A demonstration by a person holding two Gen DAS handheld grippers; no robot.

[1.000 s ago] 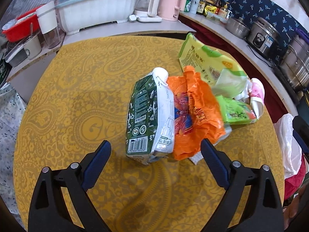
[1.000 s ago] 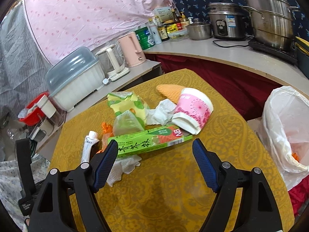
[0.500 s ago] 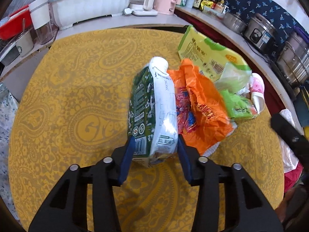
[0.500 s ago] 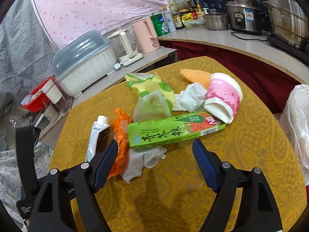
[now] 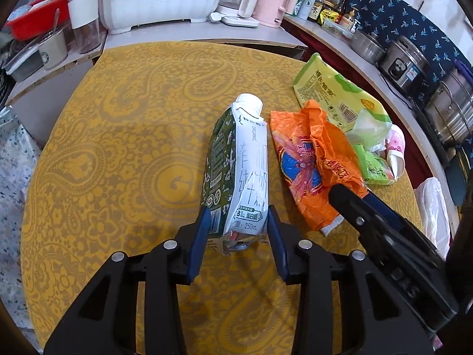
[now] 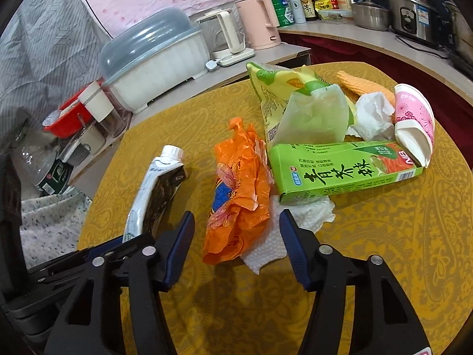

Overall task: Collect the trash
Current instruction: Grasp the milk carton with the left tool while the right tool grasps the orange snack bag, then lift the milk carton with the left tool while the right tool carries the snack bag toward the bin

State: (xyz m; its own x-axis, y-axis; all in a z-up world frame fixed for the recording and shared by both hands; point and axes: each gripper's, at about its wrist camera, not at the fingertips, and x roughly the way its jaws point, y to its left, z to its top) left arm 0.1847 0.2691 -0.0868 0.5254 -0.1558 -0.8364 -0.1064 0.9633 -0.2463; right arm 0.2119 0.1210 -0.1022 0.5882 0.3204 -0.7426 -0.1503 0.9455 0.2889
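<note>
On the yellow counter [image 5: 112, 153], left hand-held gripper [image 5: 238, 233] clamped on the base of the lying milk carton [image 5: 239, 171], light, crushable, best held there across its flat sides; right hand-held gripper [image 6: 236, 227] apart, straddling the limp orange wrapper [image 6: 239, 192].

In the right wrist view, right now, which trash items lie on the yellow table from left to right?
Green-and-white milk carton → crumpled orange plastic bag → long green tea box → pink paper cup lying on its side.
</note>
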